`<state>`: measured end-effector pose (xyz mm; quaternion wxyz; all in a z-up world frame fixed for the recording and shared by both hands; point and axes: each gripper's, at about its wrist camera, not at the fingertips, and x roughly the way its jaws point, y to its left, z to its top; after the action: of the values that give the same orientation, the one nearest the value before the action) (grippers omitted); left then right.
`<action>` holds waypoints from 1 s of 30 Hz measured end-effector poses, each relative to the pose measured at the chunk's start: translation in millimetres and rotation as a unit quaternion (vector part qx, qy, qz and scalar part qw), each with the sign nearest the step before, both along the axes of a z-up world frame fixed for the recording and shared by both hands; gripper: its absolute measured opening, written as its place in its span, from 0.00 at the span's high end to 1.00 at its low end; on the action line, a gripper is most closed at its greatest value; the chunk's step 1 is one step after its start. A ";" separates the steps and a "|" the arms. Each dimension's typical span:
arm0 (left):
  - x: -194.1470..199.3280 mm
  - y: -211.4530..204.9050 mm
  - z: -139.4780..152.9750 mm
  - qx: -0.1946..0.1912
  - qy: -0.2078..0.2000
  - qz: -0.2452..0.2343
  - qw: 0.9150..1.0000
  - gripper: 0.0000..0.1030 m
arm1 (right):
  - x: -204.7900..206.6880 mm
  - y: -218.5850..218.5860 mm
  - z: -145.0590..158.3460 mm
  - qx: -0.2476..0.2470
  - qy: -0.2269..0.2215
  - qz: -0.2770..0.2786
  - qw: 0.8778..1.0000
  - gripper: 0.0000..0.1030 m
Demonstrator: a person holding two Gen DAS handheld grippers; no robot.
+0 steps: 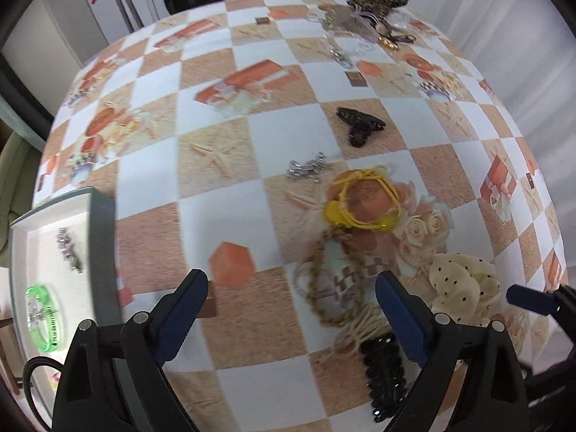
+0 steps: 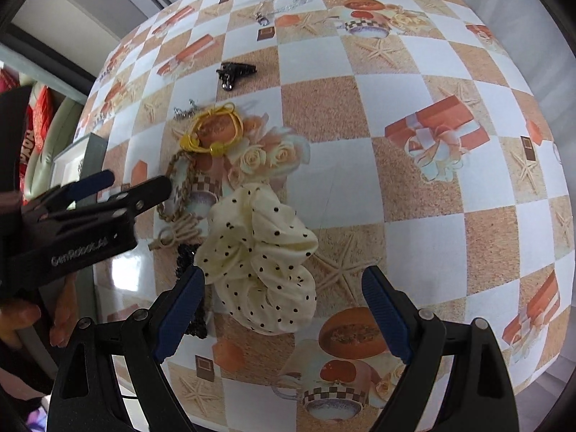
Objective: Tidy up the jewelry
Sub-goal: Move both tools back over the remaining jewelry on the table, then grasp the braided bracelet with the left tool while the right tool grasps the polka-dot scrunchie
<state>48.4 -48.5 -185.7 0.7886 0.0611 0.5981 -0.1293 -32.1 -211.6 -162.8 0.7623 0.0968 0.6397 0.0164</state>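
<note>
1. Jewelry and hair pieces lie in a loose heap on the checked tablecloth (image 1: 288, 133): a yellow cord band (image 1: 363, 201), a braided tan rope loop (image 1: 324, 288), a cream coil tie (image 1: 360, 327), a black spiral tie (image 1: 387, 370) and a polka-dot scrunchie (image 2: 262, 262).
2. Left gripper (image 1: 291, 309) has its tongs wide with nothing between the pads, and hangs over the rope loop and coil tie.
3. Right gripper (image 2: 282, 309) is also wide and empty, straddling the scrunchie's lower half.
4. A white tray (image 1: 18, 223) at nine o'clock in the left view already holds a green bangle (image 1: 45, 318) and a silver piece (image 1: 68, 250).
5. A black claw clip (image 1: 360, 124) lies at one o'clock, small silver clips (image 1: 306, 171) at twelve.
6. Advice: take one item per gripper; the pieces overlap, so close low on a single strand and lift slowly to keep neighbours from dragging along.
</note>
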 end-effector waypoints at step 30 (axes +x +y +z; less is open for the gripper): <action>3.5 -19.9 -3.1 -0.008 0.007 -0.023 1.000 0.87 | 12.8 23.1 -12.3 -0.049 -0.043 0.030 0.997 0.87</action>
<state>52.0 -68.4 -188.8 0.7815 0.0674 0.6012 -0.1525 -19.4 -188.5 -175.1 0.7921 0.0396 0.6090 0.0124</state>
